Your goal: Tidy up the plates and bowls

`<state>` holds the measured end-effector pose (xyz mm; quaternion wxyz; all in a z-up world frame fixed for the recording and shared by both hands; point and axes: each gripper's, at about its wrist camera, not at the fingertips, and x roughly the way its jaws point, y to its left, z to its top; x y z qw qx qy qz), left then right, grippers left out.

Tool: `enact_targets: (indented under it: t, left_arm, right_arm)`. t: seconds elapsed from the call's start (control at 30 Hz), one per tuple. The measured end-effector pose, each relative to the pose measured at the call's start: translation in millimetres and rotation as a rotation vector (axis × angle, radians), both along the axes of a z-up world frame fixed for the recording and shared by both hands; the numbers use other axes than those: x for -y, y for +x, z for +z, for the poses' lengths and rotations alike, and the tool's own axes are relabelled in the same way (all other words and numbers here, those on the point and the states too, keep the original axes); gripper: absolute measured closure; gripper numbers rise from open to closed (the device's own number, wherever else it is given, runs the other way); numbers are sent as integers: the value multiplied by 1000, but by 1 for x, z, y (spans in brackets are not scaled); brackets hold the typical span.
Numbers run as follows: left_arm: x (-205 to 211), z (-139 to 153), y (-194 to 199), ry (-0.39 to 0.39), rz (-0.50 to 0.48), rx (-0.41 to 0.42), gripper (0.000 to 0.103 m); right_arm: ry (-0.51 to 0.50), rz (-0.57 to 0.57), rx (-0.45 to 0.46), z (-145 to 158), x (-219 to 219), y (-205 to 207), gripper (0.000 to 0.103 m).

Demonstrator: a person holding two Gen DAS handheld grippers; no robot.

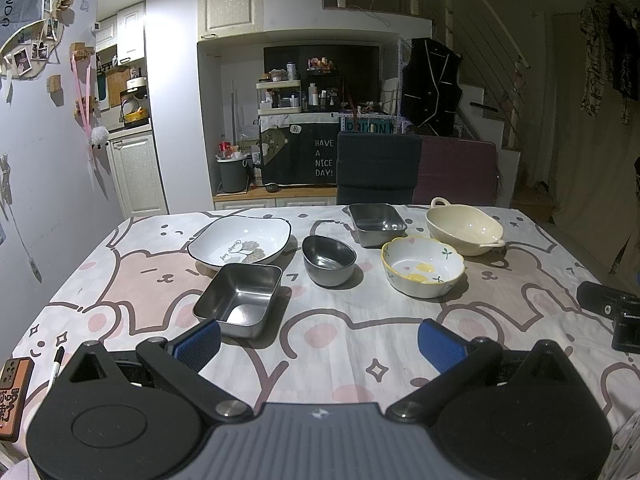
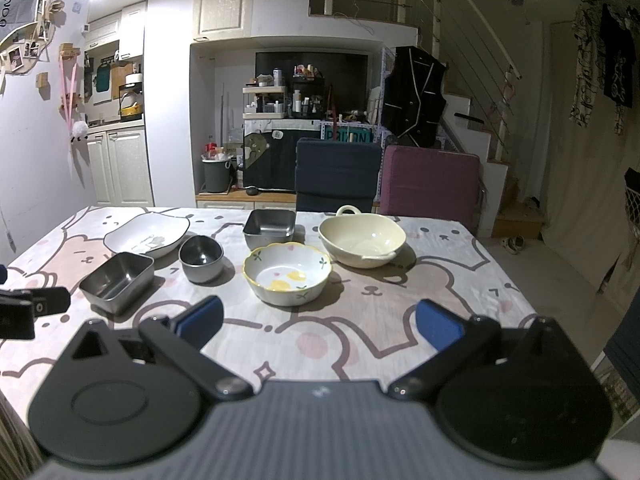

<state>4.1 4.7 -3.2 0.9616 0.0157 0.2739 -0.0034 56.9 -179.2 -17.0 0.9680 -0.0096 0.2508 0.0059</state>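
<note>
Left wrist view: my left gripper (image 1: 319, 344) gapes, near steel tray (image 1: 239, 298) just ahead-left; my right gripper (image 2: 319, 322) gapes too, flower bowl (image 2: 287, 273) just beyond.

We see shiny steel trays (image 1: 239, 303), glossy ceramic bowls (image 1: 423, 266), a soft printed cloth (image 1: 340, 344), ribbed blue pads (image 1: 199, 344).

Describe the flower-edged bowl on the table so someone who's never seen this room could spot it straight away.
Start at the table with the cartoon bear tablecloth. Toward its right side, just in front of the cream handled bowl and right of the small round grey bowl, sits the flower-edged bowl. It alone has a scalloped yellow rim, with small leaf sprigs and yellow patches painted inside on white.
</note>
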Motion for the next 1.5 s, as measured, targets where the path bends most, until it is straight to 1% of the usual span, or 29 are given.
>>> enact_targets:
  t: [0.57, 0.77, 0.83, 0.93, 1.03, 1.2, 1.43, 1.5]
  left_arm:
    - [0, 0, 0, -1, 1, 0, 0]
    - [-1, -1, 4, -3, 17, -4, 0]
    - [-2, -1, 8, 2, 26, -8, 0]
    - [-7, 2, 16, 6, 45, -6, 0]
    - [-16, 9, 27, -11, 55, -3, 0]
    - [-31, 28, 52, -24, 63, 24, 0]
    - [-60, 57, 101, -23, 59, 79, 0]
    - [-72, 63, 117, -30, 31, 105, 0]
  right_arm:
    - [-1, 0, -1, 0, 0, 0, 0]
    - [-1, 3, -6, -1, 0, 0, 0]
    - [-2, 2, -10, -1, 5, -3, 0]
    - [-1, 13, -13, 1, 5, 2, 0]
    - [-11, 30, 5, 7, 2, 9, 0]
    - [-31, 73, 34, 18, -11, 29, 0]
    - [-37, 175, 76, 46, -29, 74, 0]
    - [-21, 190, 77, 52, -34, 89, 0]
